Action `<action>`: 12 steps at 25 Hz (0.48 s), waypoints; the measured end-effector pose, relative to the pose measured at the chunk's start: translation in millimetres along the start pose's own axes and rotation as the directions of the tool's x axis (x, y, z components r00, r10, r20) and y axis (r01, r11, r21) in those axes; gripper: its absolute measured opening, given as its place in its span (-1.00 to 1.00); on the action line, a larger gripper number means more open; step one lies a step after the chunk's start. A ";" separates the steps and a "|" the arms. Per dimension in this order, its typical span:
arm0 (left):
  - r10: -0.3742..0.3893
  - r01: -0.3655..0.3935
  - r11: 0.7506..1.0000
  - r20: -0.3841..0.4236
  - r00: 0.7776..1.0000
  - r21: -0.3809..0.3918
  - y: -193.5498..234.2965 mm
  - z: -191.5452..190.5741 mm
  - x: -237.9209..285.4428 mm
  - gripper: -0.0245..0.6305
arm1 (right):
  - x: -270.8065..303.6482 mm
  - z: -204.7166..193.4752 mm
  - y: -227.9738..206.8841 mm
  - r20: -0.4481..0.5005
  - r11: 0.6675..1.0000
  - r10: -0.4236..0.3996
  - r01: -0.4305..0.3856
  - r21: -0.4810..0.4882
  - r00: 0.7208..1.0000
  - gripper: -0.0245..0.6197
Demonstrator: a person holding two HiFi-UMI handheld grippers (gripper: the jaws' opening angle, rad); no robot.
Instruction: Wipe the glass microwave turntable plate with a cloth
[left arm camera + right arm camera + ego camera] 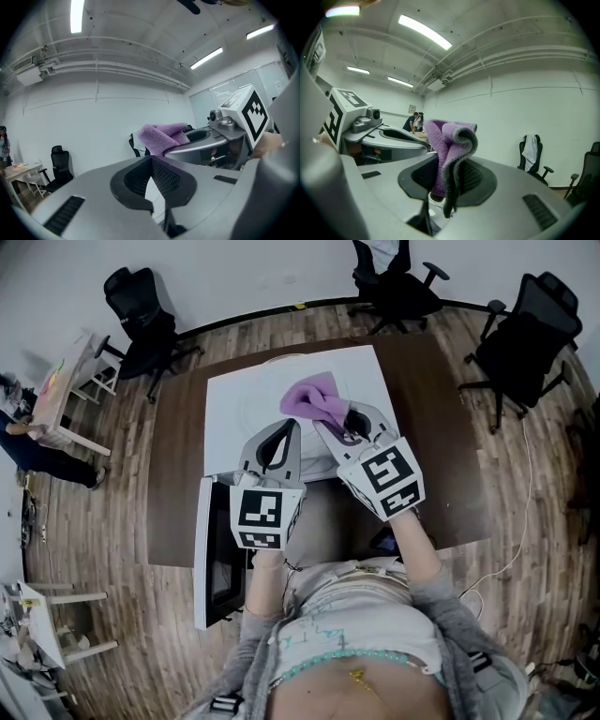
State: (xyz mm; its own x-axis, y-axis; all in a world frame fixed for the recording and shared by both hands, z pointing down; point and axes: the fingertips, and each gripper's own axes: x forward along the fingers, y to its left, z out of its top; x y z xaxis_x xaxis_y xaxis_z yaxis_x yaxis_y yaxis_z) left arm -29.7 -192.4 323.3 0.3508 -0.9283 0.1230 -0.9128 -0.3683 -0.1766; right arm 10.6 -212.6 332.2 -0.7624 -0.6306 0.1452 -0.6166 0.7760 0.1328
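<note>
Purple cloth (449, 140) is pinched in a bunched fold between the closed jaws of the right hand-held gripper (451, 174); most of it stands out ahead of the tips; the hold looks secure. The left hand-held gripper (151, 161) is closed tip to tip, with nothing seen between its jaws; it sits just to the left of the right one. The glass turntable plate (262, 390) shows only as a faint round outline on a white sheet (220, 427) on the table (178, 484), ahead of and below both sets of tips; whether the cloth touches the glass cannot be determined. Assessment: wiping appears to be at or near its start. Recommended: lay the cloth flat on the glass; press lightly; sweep in overlapping arcs from centre to rim; use the left hand-held gripper to steady the rim, since the plate seems likely to slide or spin on the sheet.
</note>
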 end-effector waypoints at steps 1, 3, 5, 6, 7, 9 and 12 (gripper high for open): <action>0.003 -0.003 1.000 0.007 1.000 0.008 -5.0 3.1 -0.4 -0.91 | -4.0 1.5 -0.3 0.006 1.000 0.003 -0.003 0.000 1.000 -0.60; 0.005 -0.005 1.000 0.022 1.000 0.003 -14.2 9.5 -1.4 -0.91 | -11.7 3.7 -1.2 0.019 1.000 0.008 -0.008 -0.002 1.000 -0.60; 0.008 -0.008 1.000 0.033 0.999 -0.005 -20.2 15.8 -3.9 -0.91 | -18.2 6.4 -2.1 0.028 1.000 0.009 -0.009 -0.002 1.000 -0.60; 0.012 -0.012 1.000 0.037 0.999 -0.003 -22.0 18.8 -6.0 -0.91 | -20.8 8.0 -2.2 0.032 1.000 0.009 -0.009 -0.005 0.999 -0.60; 0.017 -0.017 1.000 0.040 0.999 -0.001 -23.3 21.8 -8.7 -0.91 | -23.0 9.8 -1.5 0.036 1.000 0.009 -0.009 -0.009 0.999 -0.60; 0.022 -0.021 1.000 0.049 0.999 -0.005 -24.9 27.7 -14.4 -0.91 | -26.0 15.6 2.8 0.044 1.000 0.016 -0.016 -0.008 0.999 -0.60; 0.026 -0.025 1.000 0.067 0.997 -0.009 -24.8 34.4 -20.3 -0.91 | -27.0 23.2 7.2 0.054 1.000 0.025 -0.024 -0.015 0.998 -0.60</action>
State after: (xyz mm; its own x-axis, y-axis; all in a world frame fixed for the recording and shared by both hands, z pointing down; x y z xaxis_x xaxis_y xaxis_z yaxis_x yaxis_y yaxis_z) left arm -7.0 -166.2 291.6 0.3402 -0.9389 0.0523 -0.9233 -0.3441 -0.1709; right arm 22.2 -189.7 306.5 -0.7872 -0.6093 0.0953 -0.5946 0.7909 0.1443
